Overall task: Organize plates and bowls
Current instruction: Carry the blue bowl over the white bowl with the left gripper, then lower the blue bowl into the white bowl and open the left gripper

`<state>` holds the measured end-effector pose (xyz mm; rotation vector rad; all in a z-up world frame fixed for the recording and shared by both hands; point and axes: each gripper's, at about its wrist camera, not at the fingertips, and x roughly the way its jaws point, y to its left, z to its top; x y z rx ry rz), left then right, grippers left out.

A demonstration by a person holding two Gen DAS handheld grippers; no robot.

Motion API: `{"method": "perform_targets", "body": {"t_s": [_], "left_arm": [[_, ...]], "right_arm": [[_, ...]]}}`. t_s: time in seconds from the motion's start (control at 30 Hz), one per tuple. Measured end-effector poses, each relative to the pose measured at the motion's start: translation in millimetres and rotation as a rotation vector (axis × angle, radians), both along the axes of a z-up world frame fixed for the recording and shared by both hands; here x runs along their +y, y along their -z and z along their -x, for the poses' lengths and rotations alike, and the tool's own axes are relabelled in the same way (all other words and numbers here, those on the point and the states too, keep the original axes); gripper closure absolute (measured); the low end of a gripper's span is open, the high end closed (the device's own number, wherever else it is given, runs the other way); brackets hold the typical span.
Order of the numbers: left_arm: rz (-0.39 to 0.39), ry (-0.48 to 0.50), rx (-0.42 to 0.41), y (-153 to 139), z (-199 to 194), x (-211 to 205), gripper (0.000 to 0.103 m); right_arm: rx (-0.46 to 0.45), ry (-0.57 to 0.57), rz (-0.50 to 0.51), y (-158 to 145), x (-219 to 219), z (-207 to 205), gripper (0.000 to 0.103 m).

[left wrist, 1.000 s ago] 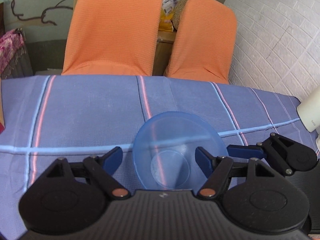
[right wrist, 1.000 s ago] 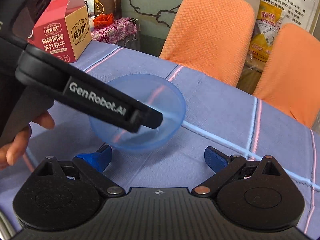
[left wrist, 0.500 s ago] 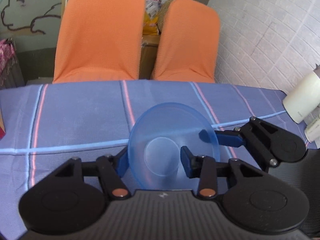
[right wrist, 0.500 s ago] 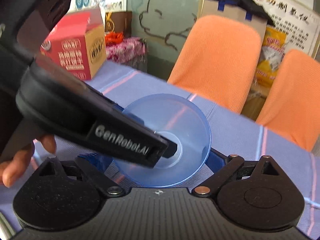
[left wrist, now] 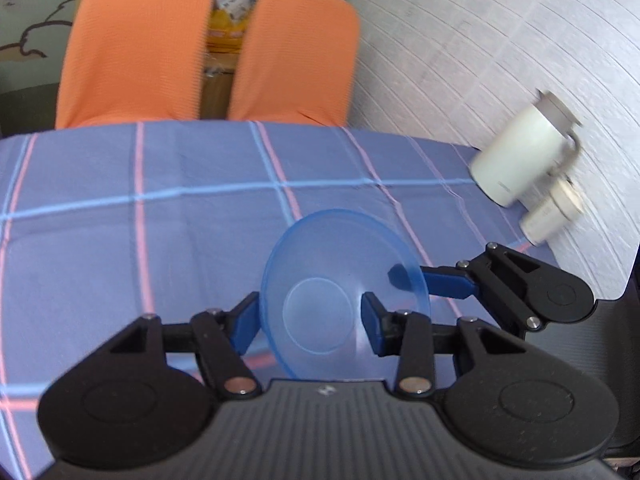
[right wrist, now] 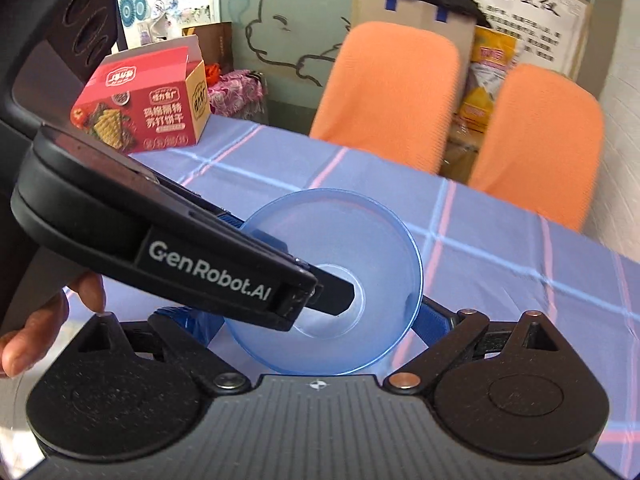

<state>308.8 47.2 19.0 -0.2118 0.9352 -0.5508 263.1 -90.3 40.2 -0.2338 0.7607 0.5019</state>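
Observation:
A clear blue bowl point(left wrist: 344, 264) hangs tilted above the blue checked tablecloth point(left wrist: 160, 240), its opening facing both cameras. My left gripper point(left wrist: 308, 326) is shut on the bowl's side wall, one finger inside the bowl and one outside. In the right wrist view the left gripper point(right wrist: 304, 264) reaches in from the left, and its inner fingertip rests near the bottom of the bowl point(right wrist: 360, 240). My right gripper point(right wrist: 306, 318) is open, its blue fingers spread wide behind and below the bowl. One right finger point(left wrist: 448, 284) shows at the bowl's right rim.
A red cracker box point(right wrist: 148, 104) stands at the table's far left. Two orange chair backs point(left wrist: 136, 48) point(left wrist: 296, 48) line the far edge. A white mug point(left wrist: 520, 160) and a small white container point(left wrist: 552, 216) sit by the brick wall. A hand point(right wrist: 36, 332) holds the left gripper.
The left gripper's fingers closed on the bowl's wall. It lifted and tilted the bowl and swung right, which brought the white mug into view. The right gripper stayed open and moved closer under the bowl.

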Motion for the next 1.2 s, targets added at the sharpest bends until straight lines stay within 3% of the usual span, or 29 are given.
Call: {"method": "perform_targets", "body": {"t_s": [0.3, 0.6, 0.7, 0.83, 0.9, 1.03, 1.2], "left_arm": [[-0.019, 0.153, -0.001, -0.5, 90.6, -67.3, 0.060], [-0.072, 0.203, 0.046, 24.2, 117.1, -83.5, 0.057], [-0.098, 0.201, 0.035, 29.7, 119.2, -84.6, 0.051], [-0.103, 0.214, 0.026, 27.8, 120.4, -86.5, 0.031], [-0.117, 0.220, -0.011, 20.7, 125.7, -83.6, 0.028], [-0.139, 0.193, -0.101, 3.5, 140.8, -69.3, 0.028], [-0.046, 0.044, -0.178, -6.0, 160.6, -44.8, 0.027]], "right_arm": [[0.000, 0.089, 0.032, 4.1, -51.3, 87.8, 0.018], [0.049, 0.097, -0.033, 32.4, -71.8, 118.5, 0.019], [0.035, 0.095, -0.034, 38.4, -74.5, 120.9, 0.018], [0.054, 0.103, -0.079, 40.4, -83.9, 124.5, 0.018], [0.046, 0.119, -0.089, 41.4, -91.7, 132.3, 0.018], [-0.012, 0.176, -0.134, 45.4, -109.8, 172.9, 0.018], [-0.111, 0.330, -0.264, 53.6, -125.4, 212.5, 0.018]]}}
